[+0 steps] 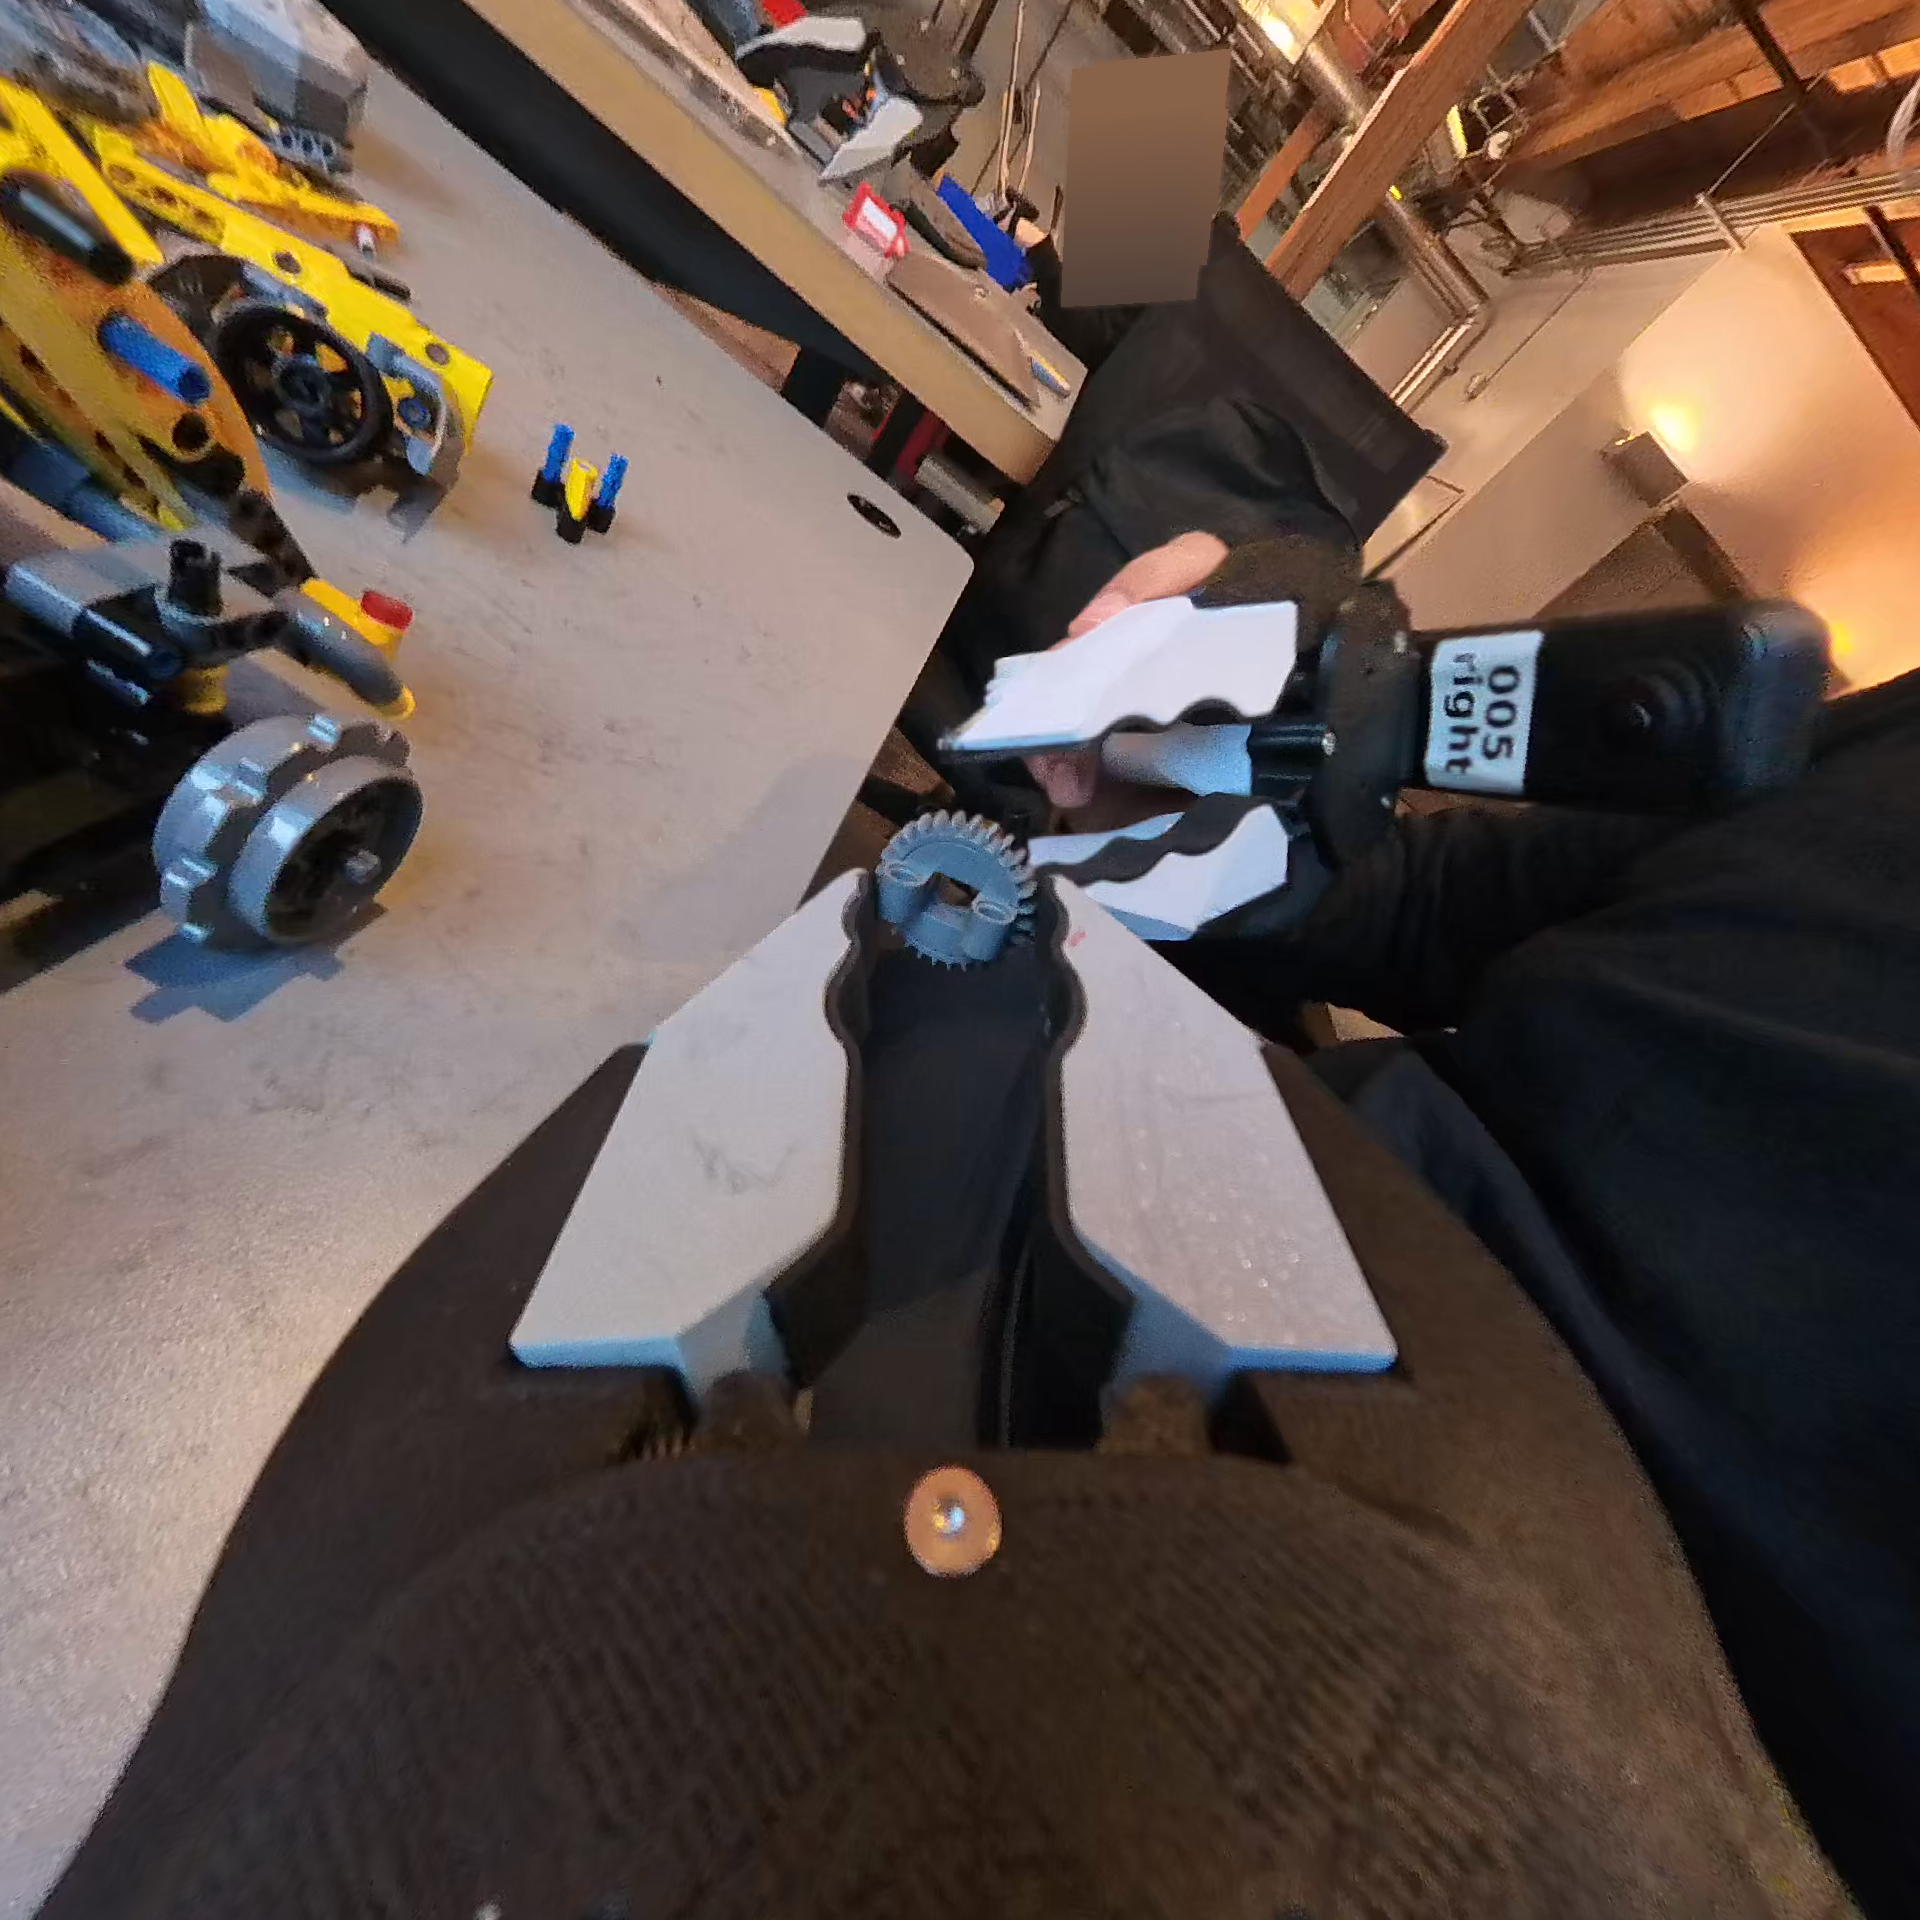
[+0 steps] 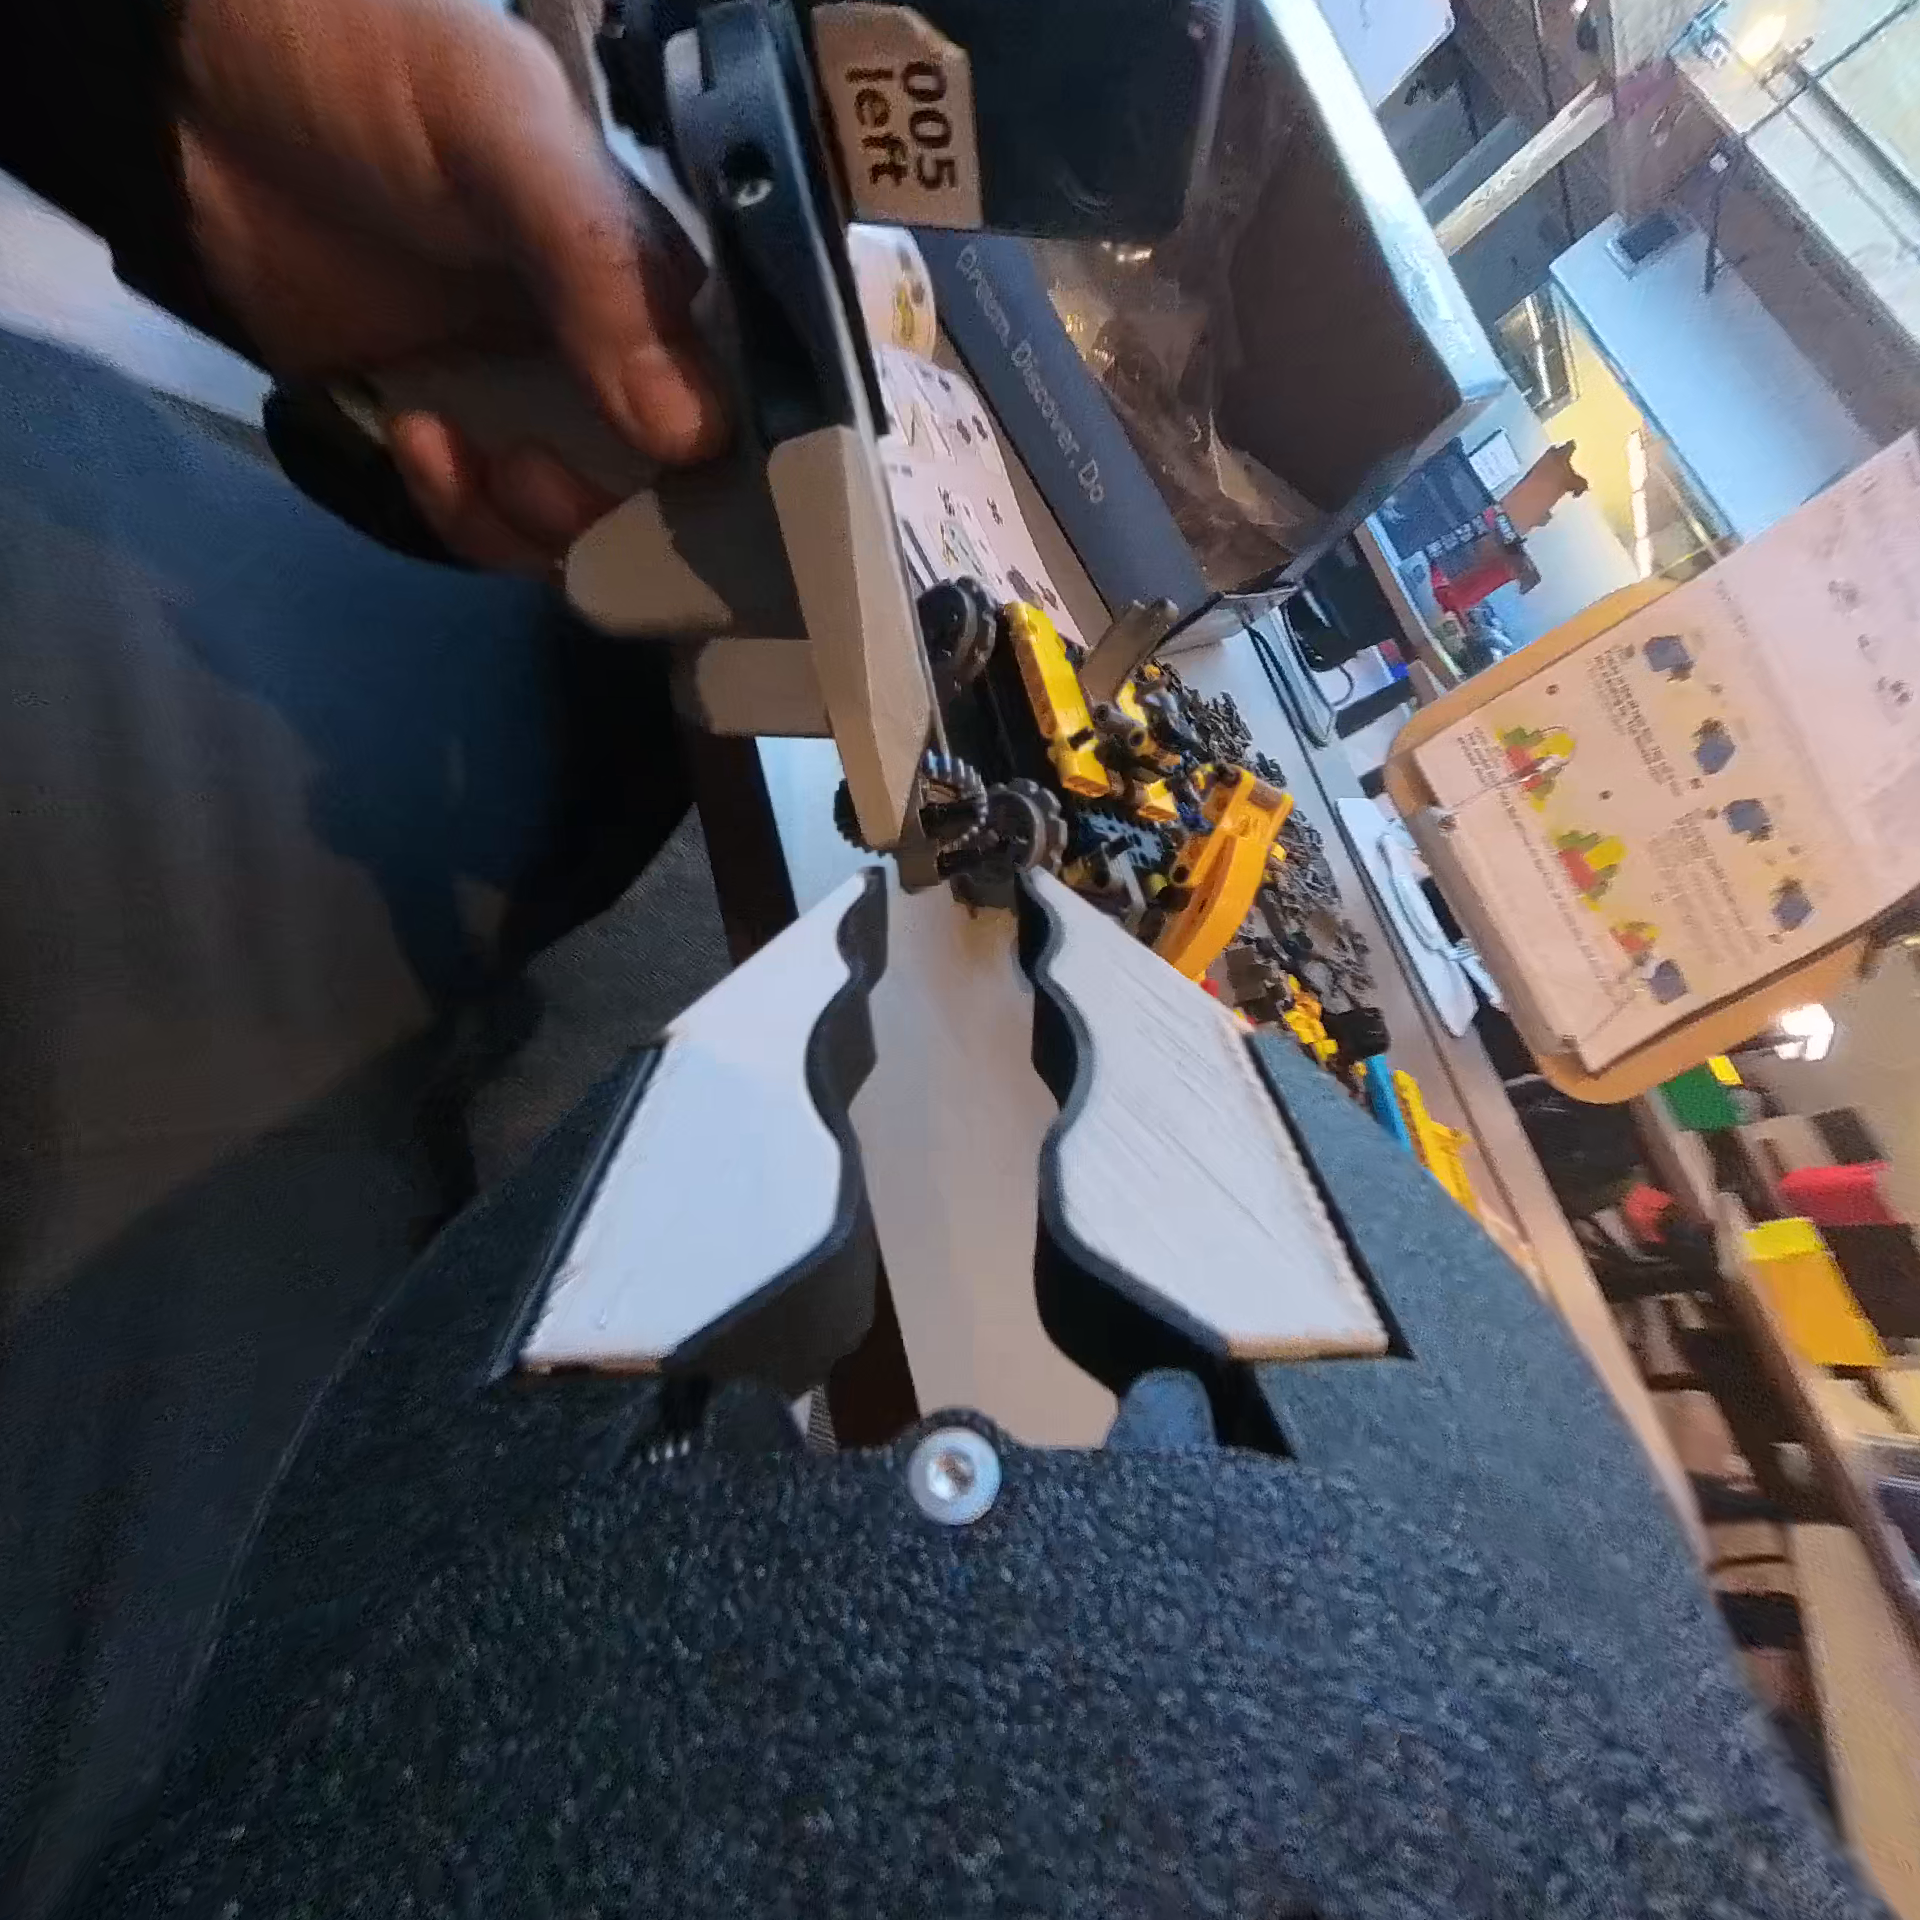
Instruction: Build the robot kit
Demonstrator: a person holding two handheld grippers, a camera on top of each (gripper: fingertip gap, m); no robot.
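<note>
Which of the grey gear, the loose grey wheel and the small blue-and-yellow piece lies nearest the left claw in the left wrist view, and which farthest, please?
1. Grey gear: gripped at the left claw's tips.
2. Loose grey wheel: on the table, to the left.
3. Small blue-and-yellow piece: farther back on the table, upper left.

- We take this for a workshop or maker space rather than a home.
- At the upper right of the left wrist view we see exposed timber beams [image 1: 1382,135] and bare metal pipes [image 1: 1340,62] overhead.
- Long pale worktables [image 1: 644,644] stand in rows; the far one, top centre, carries tools and parts.
- A half-built yellow toy-brick vehicle [image 1: 208,312] fills the upper left.
- In the right wrist view, a building-instruction booklet [image 2: 1704,748] stands propped on a wooden stand at the right, with bins of coloured bricks [image 2: 1808,1299] below it.
</note>
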